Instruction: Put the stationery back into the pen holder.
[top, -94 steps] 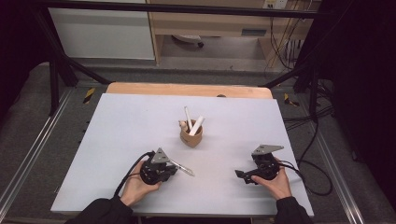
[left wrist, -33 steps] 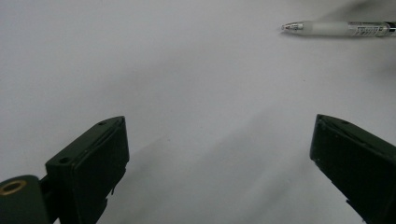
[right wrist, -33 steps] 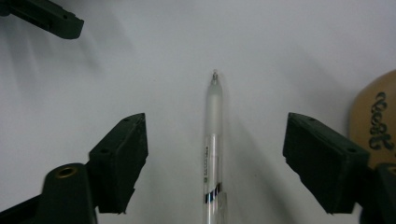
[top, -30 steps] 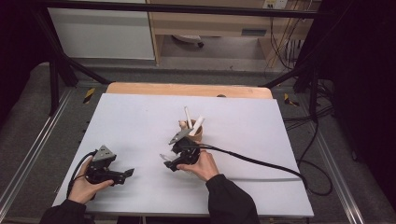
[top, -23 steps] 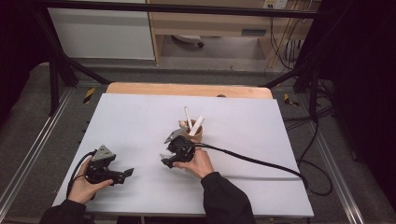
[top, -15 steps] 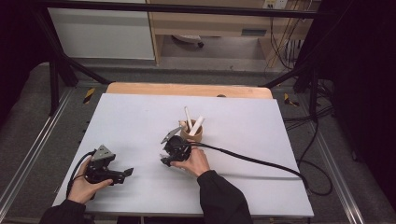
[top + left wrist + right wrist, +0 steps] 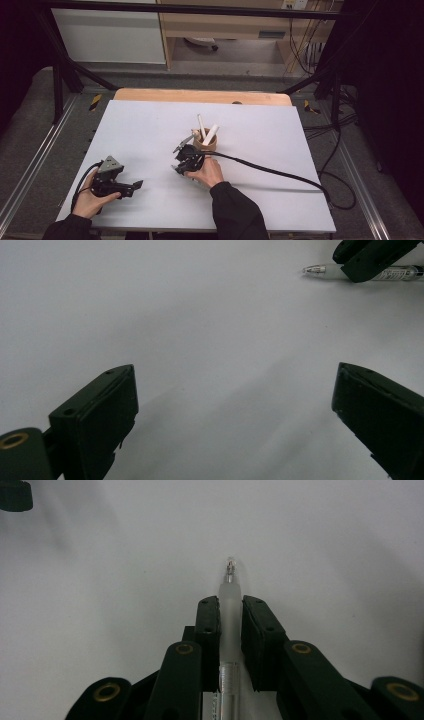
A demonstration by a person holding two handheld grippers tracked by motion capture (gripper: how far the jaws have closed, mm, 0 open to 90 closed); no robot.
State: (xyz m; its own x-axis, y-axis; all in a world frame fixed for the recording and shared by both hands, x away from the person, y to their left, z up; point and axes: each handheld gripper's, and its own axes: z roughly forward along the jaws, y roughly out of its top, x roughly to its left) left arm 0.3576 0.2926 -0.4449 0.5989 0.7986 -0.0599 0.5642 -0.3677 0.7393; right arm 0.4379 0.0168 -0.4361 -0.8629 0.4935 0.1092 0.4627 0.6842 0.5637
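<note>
A clear plastic pen [image 7: 229, 587] lies on the white table, tip pointing away from my right gripper [image 7: 230, 605]. Its jaws have just been closing, and the pads now press the pen's barrel from both sides. From above, the right gripper [image 7: 177, 168] sits low on the table just left of a wooden cup [image 7: 205, 143]. The left gripper view catches the pen's tip [image 7: 320, 271] under the right gripper's jaw at the top right. My left gripper [image 7: 136, 186] rests at the front left, open, with bare table between its jaws [image 7: 235, 405].
The wooden cup holds white sticks [image 7: 210, 134] that lean out above its rim. The right gripper's black cable [image 7: 270, 173] trails across the table to the right edge. A wooden board [image 7: 200, 96] borders the white table top [image 7: 140, 125] at the back.
About three seconds ago both hands were near the front edge. The left hand has since gone to the front left; over the last second the right hand edged left and down beside the cup.
</note>
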